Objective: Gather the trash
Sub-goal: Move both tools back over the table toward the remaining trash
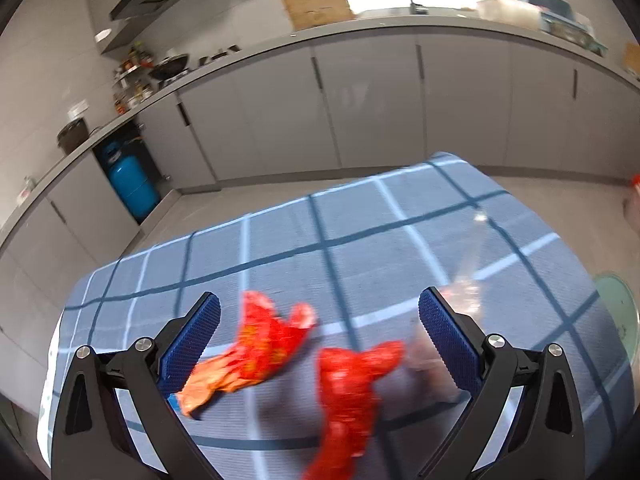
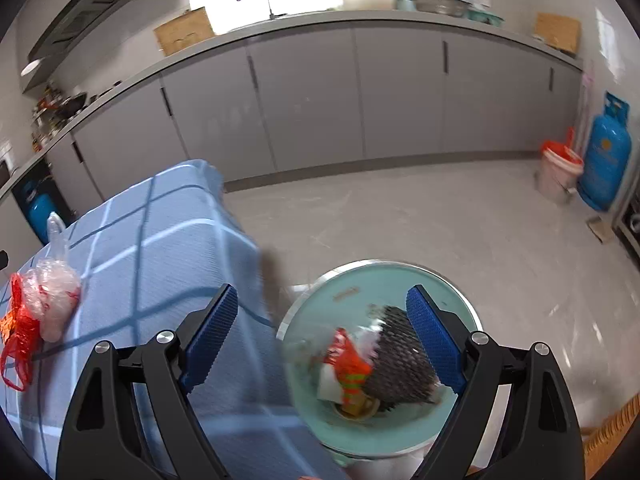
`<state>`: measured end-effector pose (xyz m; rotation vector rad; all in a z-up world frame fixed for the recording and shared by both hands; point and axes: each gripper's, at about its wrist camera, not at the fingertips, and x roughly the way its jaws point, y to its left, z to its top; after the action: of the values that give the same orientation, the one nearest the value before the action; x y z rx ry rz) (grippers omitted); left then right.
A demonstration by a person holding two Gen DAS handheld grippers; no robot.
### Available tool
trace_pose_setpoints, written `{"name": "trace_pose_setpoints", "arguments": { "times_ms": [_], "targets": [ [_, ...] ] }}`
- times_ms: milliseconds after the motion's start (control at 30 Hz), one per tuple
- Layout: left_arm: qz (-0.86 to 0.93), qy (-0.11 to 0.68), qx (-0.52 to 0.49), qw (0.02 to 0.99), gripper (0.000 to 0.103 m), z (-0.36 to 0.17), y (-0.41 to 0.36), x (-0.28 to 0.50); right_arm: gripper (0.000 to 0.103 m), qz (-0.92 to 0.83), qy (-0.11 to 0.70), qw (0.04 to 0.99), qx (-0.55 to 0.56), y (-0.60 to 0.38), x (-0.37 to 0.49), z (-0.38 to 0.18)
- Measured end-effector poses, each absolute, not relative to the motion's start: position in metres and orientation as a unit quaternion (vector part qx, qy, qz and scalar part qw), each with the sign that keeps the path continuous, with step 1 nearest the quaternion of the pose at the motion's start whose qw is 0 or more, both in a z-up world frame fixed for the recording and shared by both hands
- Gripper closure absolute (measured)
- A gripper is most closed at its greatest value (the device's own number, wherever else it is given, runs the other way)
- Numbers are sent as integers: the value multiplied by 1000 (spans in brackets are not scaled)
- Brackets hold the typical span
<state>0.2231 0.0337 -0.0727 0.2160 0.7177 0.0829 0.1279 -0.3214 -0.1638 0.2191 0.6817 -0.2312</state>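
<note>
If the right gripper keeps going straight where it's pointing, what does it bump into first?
Probably the trash in the green bin. The right gripper points down into it with its fingers apart and nothing between them, and the black mesh piece sits highest, though depth is hard to judge.

We look down past the right gripper [image 2: 322, 332], its blue-padded jaws spread and empty, over a round pale-green trash bin [image 2: 400, 276] holding a black mesh wrapper [image 2: 396, 364] and an orange-red packet [image 2: 350, 364], beside a blue checked tablecloth [image 2: 160, 240] bearing a crumpled clear plastic bag [image 2: 56, 292].
</note>
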Motion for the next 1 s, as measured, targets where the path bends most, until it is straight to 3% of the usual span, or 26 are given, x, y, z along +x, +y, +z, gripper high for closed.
{"name": "trace_pose_setpoints", "arguments": {
  "times_ms": [500, 1000],
  "targets": [
    [140, 374, 68, 914, 5, -92, 164, 207, 16, 23, 341, 939, 40, -174, 171, -136],
    [131, 385, 35, 913, 5, -110, 212, 203, 15, 37, 340, 940, -9, -107, 171, -121]
  ]
}}
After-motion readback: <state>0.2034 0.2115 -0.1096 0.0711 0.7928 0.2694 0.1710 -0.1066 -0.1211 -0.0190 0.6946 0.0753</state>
